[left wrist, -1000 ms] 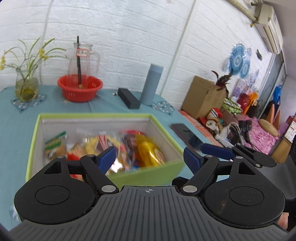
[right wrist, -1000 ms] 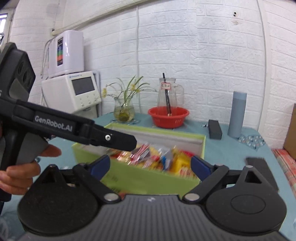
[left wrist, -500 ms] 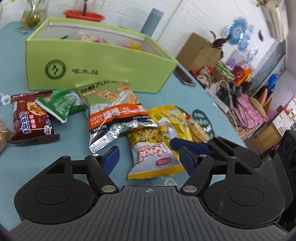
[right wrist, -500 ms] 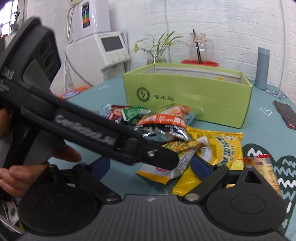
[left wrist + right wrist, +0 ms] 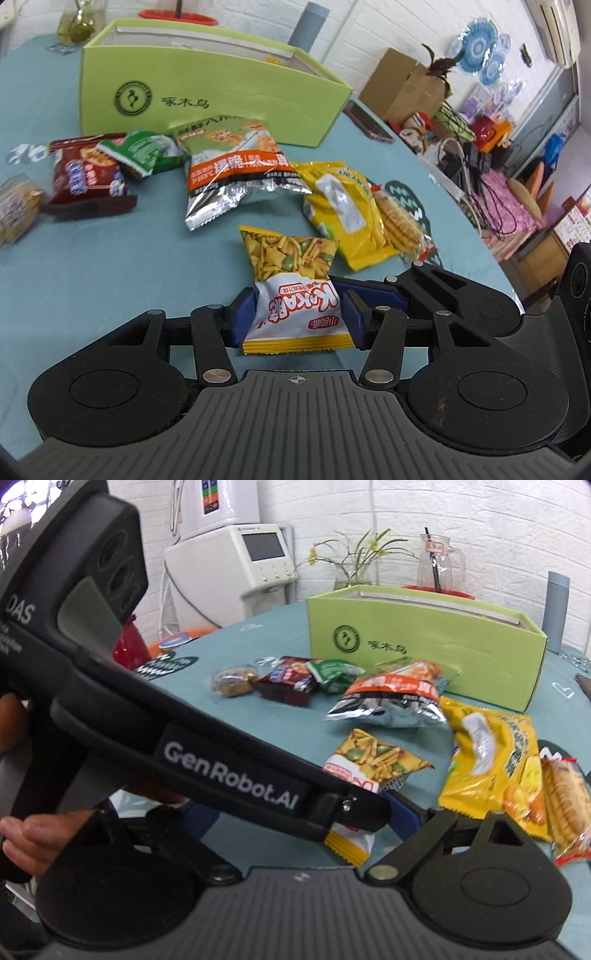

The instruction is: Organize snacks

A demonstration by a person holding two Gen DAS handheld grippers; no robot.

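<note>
Left tongs (image 5: 297,317) lowered, closing, snack packet (image 5: 295,291) between blue pads (image 5: 244,314)

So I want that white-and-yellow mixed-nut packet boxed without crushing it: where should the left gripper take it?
Grip the mixed-nut packet across its white lower half, coming from its sealed bottom edge. It lies flat, and the left gripper, just closing, already flanks that narrow part.
</note>
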